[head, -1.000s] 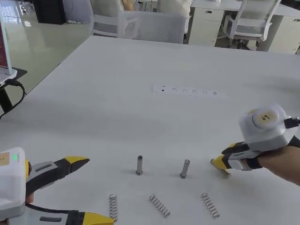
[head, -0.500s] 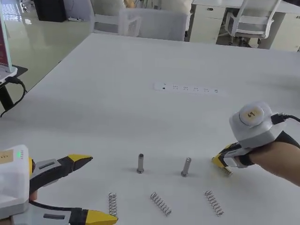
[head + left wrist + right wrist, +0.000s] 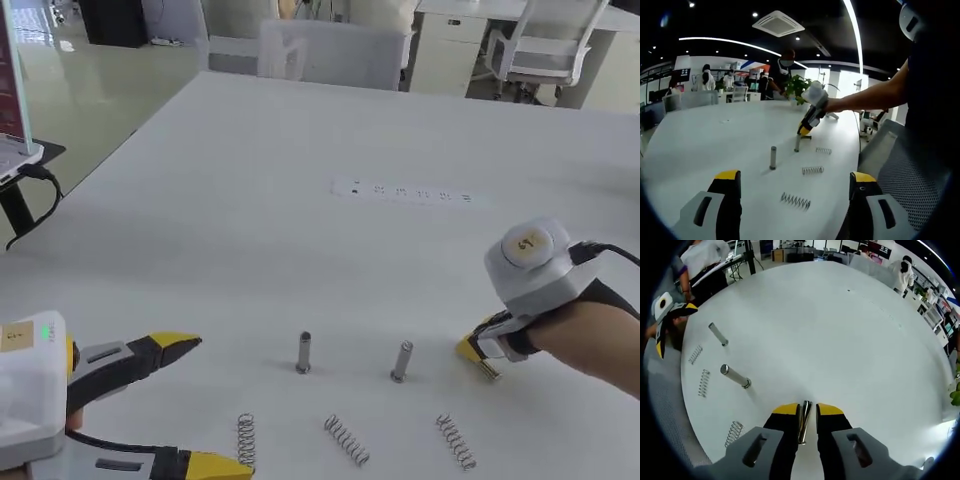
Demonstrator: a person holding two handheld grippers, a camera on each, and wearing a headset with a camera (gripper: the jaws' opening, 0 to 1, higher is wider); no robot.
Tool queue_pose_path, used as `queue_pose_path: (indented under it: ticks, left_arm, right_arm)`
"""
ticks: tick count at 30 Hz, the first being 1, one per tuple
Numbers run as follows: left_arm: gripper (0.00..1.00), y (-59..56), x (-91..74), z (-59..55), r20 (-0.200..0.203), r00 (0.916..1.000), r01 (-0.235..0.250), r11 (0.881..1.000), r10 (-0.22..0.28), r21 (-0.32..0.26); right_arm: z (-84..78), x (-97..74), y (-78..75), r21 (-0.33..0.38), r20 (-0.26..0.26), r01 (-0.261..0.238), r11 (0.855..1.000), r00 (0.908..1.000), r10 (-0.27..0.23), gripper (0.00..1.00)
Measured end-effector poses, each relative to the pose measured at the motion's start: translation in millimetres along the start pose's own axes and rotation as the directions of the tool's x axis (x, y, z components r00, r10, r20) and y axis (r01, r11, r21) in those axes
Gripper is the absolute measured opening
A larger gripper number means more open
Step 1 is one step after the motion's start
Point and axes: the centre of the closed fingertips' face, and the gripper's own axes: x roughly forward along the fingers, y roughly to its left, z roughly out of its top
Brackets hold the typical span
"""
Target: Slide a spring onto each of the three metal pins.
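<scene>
Right gripper [image 3: 808, 410] clamped on third pin [image 3: 804, 426], tilted at the table [image 3: 300, 200], judged being stood beside upright pins [image 3: 303, 353] | left gripper [image 3: 205, 405] held wide apart near springs [image 3: 346, 440], readied for pickup | no spring fitted.

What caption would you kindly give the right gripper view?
Right gripper straddling a slim silver metal pin on the white table.

Two pins [image 3: 304, 353] upright, third pin [image 3: 804, 421] tilted, springs [image 3: 346, 440] flat
</scene>
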Motion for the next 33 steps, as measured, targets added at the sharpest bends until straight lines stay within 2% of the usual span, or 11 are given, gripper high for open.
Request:
queue_pose_path:
  ticks: [19, 33]
  left_arm:
    - [0.86, 2.0, -1.4, -2.9, 0.0, 1.0, -0.002, 1.0, 0.002, -0.014]
    - [0.85, 3.3, 0.4, -4.7, 0.003, 1.0, 0.002, 1.0, -0.002, -0.017]
  right_arm:
    - [-2.3, 8.5, 2.7, 0.0, -0.052, -0.004, 1.0, 0.9987, 0.004, 0.07]
    - [-2.7, 10.4, 0.7, 0.036, -0.076, -0.008, 0.999, 0.9971, 0.011, 0.06]
